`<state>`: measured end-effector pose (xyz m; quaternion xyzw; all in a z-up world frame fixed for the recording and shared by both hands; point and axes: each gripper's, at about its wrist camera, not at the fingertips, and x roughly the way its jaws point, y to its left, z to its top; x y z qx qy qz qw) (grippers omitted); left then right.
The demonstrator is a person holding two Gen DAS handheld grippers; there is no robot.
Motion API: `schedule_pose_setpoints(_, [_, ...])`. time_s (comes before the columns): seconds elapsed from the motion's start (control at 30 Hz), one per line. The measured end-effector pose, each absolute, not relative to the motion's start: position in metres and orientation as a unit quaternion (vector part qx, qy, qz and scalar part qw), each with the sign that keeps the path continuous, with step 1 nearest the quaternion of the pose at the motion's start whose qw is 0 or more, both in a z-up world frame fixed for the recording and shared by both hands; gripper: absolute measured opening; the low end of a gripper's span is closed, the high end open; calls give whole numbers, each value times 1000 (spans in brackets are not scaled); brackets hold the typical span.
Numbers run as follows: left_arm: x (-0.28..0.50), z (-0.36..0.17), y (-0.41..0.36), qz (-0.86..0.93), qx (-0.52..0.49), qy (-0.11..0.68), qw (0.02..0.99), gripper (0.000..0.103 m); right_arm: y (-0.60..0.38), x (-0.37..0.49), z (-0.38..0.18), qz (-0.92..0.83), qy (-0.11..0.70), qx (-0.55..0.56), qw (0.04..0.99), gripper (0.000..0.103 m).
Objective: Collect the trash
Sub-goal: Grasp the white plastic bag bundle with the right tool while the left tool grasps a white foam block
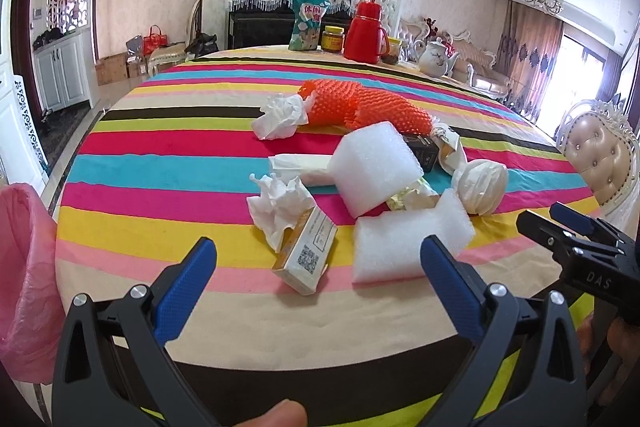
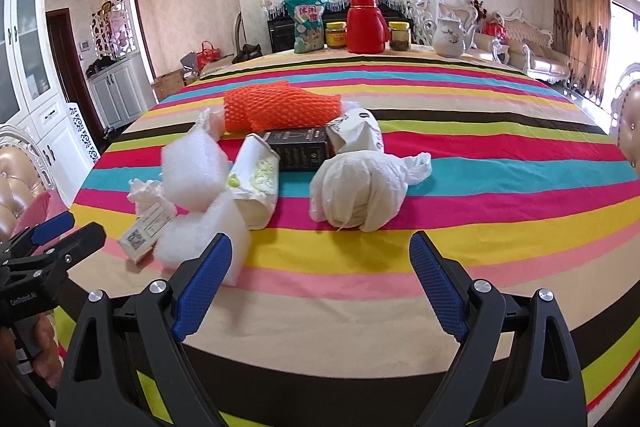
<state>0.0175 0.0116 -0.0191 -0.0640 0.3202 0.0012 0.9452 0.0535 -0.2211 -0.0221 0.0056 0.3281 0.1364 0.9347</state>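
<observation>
A pile of trash lies on the striped tablecloth point(image 1: 160, 155): an orange foam net point(image 1: 360, 105), crumpled tissues point(image 1: 276, 203), white foam pieces point(image 1: 404, 247), a small carton with a QR code point(image 1: 308, 255), a black box point(image 2: 300, 147), a paper cup point(image 2: 256, 179) and a knotted white bag point(image 2: 356, 191). My left gripper point(image 1: 318, 253) is open and empty, just short of the carton and foam. My right gripper point(image 2: 320, 247) is open and empty, just in front of the knotted bag. A bin with a pink liner point(image 1: 24, 267) stands at the table's left edge.
At the table's far side stand a red thermos point(image 1: 366, 35), a snack bag point(image 1: 308, 23), jars point(image 1: 333, 39) and a white teapot point(image 1: 436, 57). Padded chairs point(image 1: 604, 159) stand around the table. A cabinet point(image 1: 60, 67) and boxes are at the far left.
</observation>
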Motion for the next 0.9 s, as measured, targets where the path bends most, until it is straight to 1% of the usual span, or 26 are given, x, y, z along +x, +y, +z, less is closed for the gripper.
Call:
schedule_pose_setpoints(0.27, [31,-10,5,-12,-64,320,945,98,-229,85,-23,131,354,17,926,85])
schedule_pose_setpoints(0.47, [55,-3,-1,-17,-72,318,945,98,-228,113,-27,124,371,21,920,85])
schedule_pose_setpoints(0.77, [105,-6,-15,-26,-112,355,928,98,-227,147,-38,107,396,30,912,84])
schedule_pose_setpoints(0.9, [123,-11,-23,-22,-111,374,921,95,-230,162,-46,93,417,36,904,84])
